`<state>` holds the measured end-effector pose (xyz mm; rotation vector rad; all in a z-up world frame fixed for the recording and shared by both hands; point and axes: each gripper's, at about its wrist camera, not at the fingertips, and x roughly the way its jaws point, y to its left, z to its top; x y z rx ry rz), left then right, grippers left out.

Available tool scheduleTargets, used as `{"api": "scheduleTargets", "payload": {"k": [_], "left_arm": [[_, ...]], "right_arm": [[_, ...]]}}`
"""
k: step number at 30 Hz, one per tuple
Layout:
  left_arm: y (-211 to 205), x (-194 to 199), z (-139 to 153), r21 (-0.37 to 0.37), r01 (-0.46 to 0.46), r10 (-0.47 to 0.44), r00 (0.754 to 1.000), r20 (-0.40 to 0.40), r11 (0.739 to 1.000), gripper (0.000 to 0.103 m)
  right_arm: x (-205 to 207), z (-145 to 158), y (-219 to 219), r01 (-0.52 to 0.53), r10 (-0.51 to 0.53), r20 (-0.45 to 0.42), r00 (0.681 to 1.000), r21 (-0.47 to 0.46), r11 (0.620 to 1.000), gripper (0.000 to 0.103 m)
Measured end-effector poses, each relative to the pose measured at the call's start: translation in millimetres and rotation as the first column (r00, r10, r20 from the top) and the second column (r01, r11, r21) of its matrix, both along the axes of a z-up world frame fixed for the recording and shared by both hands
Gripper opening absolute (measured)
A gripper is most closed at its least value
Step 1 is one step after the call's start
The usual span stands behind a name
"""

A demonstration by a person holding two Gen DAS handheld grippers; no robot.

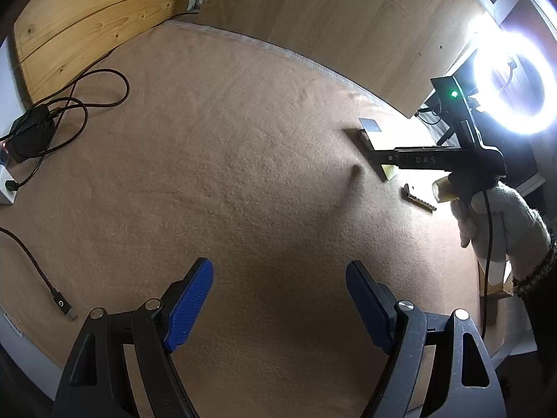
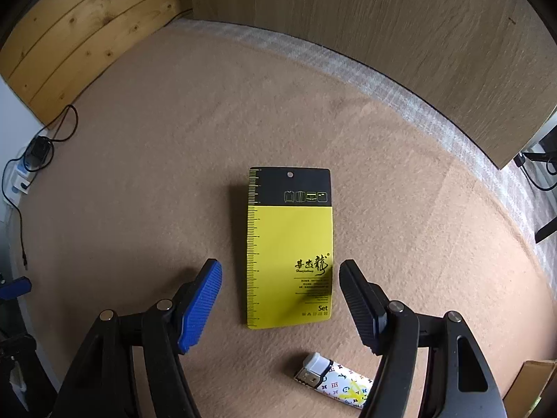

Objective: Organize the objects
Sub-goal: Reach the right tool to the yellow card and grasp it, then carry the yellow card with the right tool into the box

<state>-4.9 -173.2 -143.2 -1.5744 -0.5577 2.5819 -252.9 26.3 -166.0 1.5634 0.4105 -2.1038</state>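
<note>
A yellow and black card package [image 2: 290, 247] with a ruler edge lies flat on the tan felt mat [image 2: 139, 174]. My right gripper [image 2: 280, 280] is open and hovers over its near half, one finger on each side. A white patterned lighter [image 2: 332, 381] lies on the mat just below the package. My left gripper [image 1: 278, 278] is open and empty over bare mat. In the left wrist view the right gripper [image 1: 376, 146] shows at the right, held by a gloved hand [image 1: 501, 223], over the package [image 1: 388, 170], with the lighter [image 1: 419, 199] beside it.
Wooden panels [image 2: 348, 17] stand behind the mat. A power strip with charger and cables [image 1: 28, 136] sits at the left, and a loose cable plug [image 1: 62, 306] lies nearer. A bright ring light [image 1: 515, 83] stands at the right. A cardboard box corner [image 2: 536, 386] shows lower right.
</note>
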Motion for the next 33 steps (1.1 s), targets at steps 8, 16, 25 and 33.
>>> {"api": "scheduleTargets", "payload": {"k": [8,16,25,33], "left_arm": [[1.3,-1.8,2.4,-0.008,0.000,0.000,1.000,-0.005,1.000,0.081],[2.6,-7.1,0.7,-0.017,0.009,-0.009,1.000,-0.002,1.000,0.081],[7.7,-10.9,1.1,-0.030,0.022,-0.022,1.000,-0.005,0.999,0.081],[33.0,-18.2,10.5,-0.040,0.060,-0.061,0.998,-0.021,0.997,0.081]], "right_arm": [[-2.4,-3.7,4.0,0.010,-0.010,0.016,1.000,0.001,1.000,0.066],[0.7,-1.1,11.1,0.018,-0.018,0.024,1.000,-0.014,1.000,0.046],[8.9,19.6,27.7,0.055,-0.056,-0.001,0.998,-0.059,0.997,0.046],[15.7,52.3,79.6,0.134,-0.137,-0.020,0.990,-0.103,0.986,0.046]]}}
